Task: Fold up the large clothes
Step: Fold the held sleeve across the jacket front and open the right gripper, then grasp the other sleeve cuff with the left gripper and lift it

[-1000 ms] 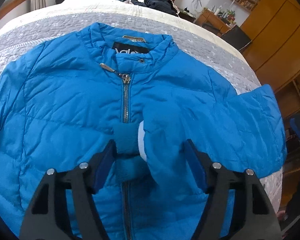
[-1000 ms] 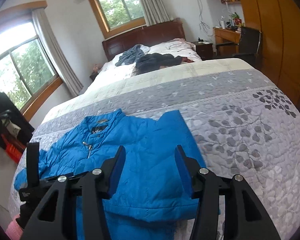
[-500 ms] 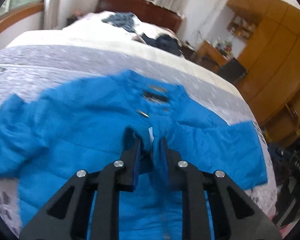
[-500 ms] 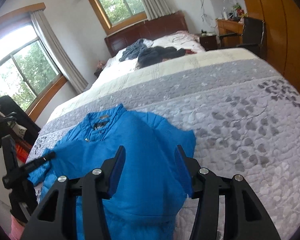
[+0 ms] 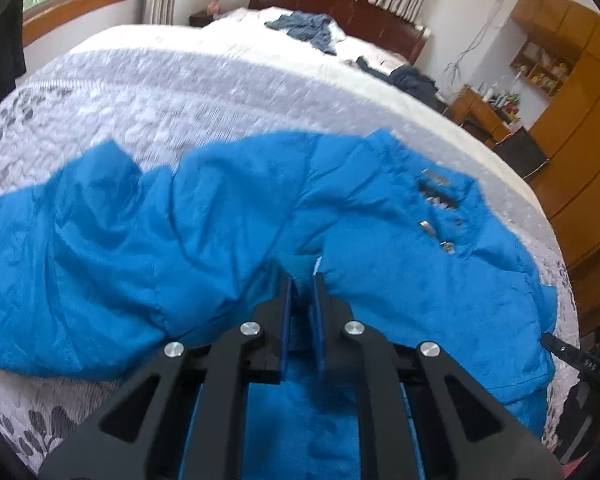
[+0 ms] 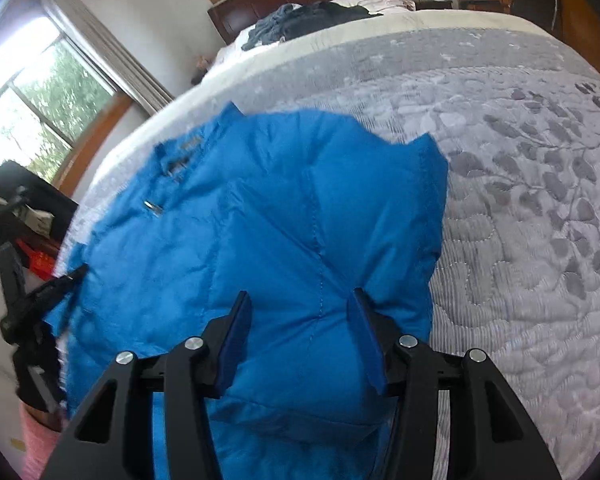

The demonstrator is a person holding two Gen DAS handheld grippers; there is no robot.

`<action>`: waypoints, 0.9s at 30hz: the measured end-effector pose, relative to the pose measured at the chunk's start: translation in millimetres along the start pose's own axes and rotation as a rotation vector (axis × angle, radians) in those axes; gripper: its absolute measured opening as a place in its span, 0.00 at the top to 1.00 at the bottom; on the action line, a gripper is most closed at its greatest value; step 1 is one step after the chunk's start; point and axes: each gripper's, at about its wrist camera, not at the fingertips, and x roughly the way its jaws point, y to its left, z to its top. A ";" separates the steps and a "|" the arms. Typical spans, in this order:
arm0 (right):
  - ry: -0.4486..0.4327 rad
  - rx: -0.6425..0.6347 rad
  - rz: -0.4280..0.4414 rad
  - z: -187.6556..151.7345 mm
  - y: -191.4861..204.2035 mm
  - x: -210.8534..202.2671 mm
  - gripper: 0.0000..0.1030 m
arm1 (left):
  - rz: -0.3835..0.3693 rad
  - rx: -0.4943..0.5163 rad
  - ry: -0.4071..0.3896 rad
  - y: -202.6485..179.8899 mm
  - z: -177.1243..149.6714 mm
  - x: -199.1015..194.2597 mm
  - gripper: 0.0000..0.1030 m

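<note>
A bright blue puffer jacket (image 5: 204,232) lies front up on the grey quilted bedspread (image 5: 148,104), collar and zip pull toward the right in the left wrist view. My left gripper (image 5: 300,280) is shut on a sleeve cuff of the jacket, near its zipper line, and the fabric bunches up around the pads. In the right wrist view the same jacket (image 6: 284,216) spreads below my right gripper (image 6: 300,304), which hangs open just above the folded sleeve and side. Nothing sits between its blue pads.
Dark clothes (image 5: 308,28) are heaped near the wooden headboard (image 5: 340,0) at the bed's far end. Wooden wardrobes (image 5: 580,128) and a desk stand to the right. Windows with curtains (image 6: 60,92) line the other side. Grey bedspread (image 6: 532,184) lies bare right of the jacket.
My left gripper closed on the sleeve cuff and swung left, dragging the fabric with it. My right gripper dropped closer to the jacket and stayed open.
</note>
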 end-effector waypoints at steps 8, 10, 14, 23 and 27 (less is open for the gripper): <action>-0.081 -0.083 -0.032 0.4 36.3 -36.9 0.46 | -0.024 0.035 -0.082 -10.4 6.1 -45.9 0.68; -0.095 -0.111 0.010 0.6 55.6 -47.3 0.42 | -0.032 0.094 -0.076 -31.6 3.7 -49.8 0.61; -0.021 -0.134 0.078 -2.3 77.7 -30.2 0.42 | -0.045 0.162 -0.004 -59.3 -3.5 -24.0 0.60; 0.077 -0.091 0.074 -10.2 58.5 22.7 0.44 | 0.007 0.193 0.033 -54.2 -14.4 14.9 0.61; 0.048 -0.107 0.069 -15.0 61.5 10.6 0.43 | -0.041 0.136 0.037 -43.6 -9.9 -2.3 0.60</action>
